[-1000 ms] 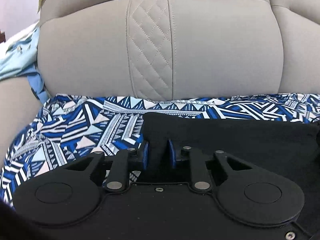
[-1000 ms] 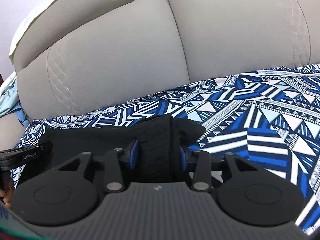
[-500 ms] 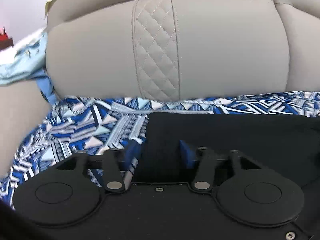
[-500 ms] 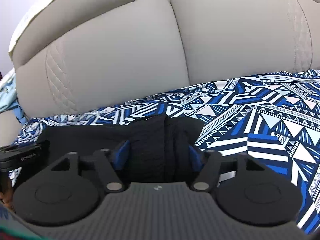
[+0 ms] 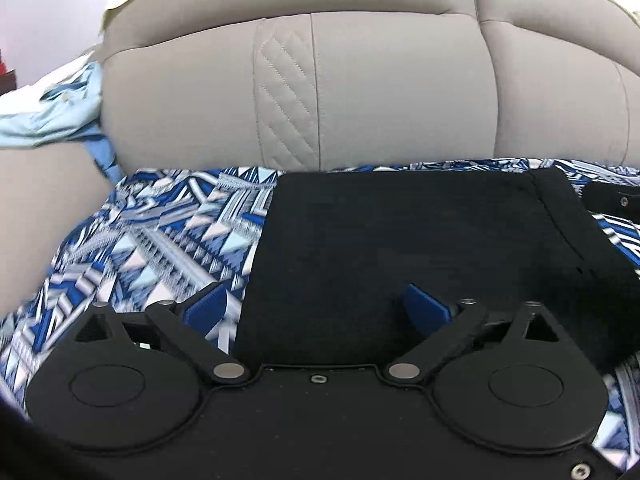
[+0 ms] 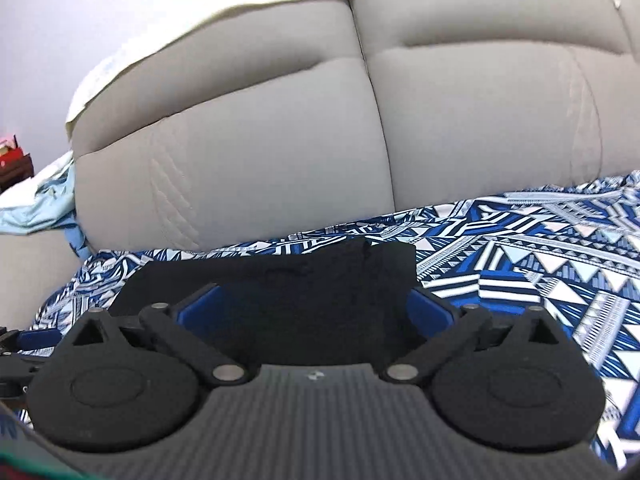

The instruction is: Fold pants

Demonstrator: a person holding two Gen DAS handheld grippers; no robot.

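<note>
The black pants point(image 5: 400, 240) lie folded flat on a blue and white patterned cloth point(image 5: 160, 240) on the sofa seat. My left gripper point(image 5: 320, 312) is open above their near left edge, blue pads spread wide and holding nothing. In the right wrist view the pants point(image 6: 304, 288) lie in front of my right gripper point(image 6: 312, 312), which is open over their right end, with the cloth point(image 6: 520, 264) stretching away to the right. The tip of the right gripper shows at the right edge of the left wrist view point(image 5: 612, 200).
The grey sofa backrest point(image 5: 360, 92) rises close behind the pants. A light blue garment point(image 5: 52, 116) lies on the left armrest point(image 5: 40, 208). The left gripper's body shows at the left edge of the right wrist view point(image 6: 16, 352).
Both grippers opened and let go of the black pants, which now lie flat on the cloth. Both grippers pulled back and up a little.
</note>
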